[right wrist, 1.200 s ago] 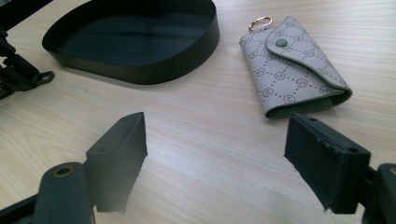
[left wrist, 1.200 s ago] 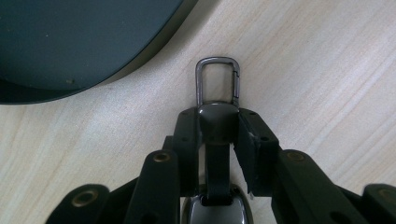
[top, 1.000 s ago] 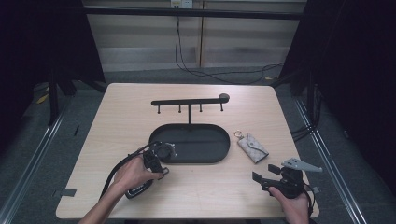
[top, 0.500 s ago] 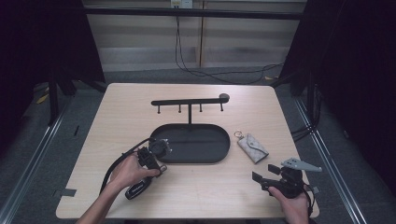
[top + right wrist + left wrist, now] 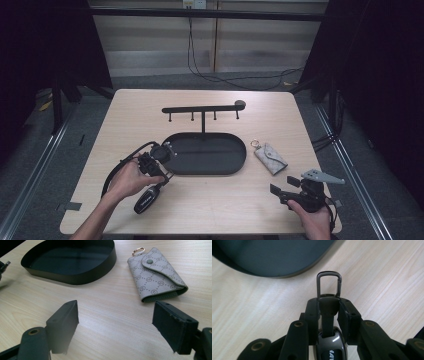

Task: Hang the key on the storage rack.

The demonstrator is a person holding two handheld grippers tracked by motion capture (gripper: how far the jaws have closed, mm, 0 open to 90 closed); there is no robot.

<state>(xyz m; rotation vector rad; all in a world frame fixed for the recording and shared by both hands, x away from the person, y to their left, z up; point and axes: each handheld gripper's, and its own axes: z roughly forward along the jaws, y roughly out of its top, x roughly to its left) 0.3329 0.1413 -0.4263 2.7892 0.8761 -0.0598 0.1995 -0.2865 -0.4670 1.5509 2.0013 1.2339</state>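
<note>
My left gripper is shut on the strap of a black car key. The key's metal clip sticks out past the fingertips, just above the wooden table. From above, this gripper sits in the person's left hand at the left end of the black oval tray. My right gripper is open with nothing between its jaws, low over the table. It rests near the front right corner. A grey patterned key pouch with a gold ring lies ahead of it, right of the tray.
A black hook rack on a post stands behind the tray. The pouch lies between the tray and the table's right edge. A cable loops from the left gripper toward the front left. Dark floor and curtains surround the table.
The left hand has lifted a little with the key and shifted slightly left of the tray's end. The right gripper has stayed where it was.
</note>
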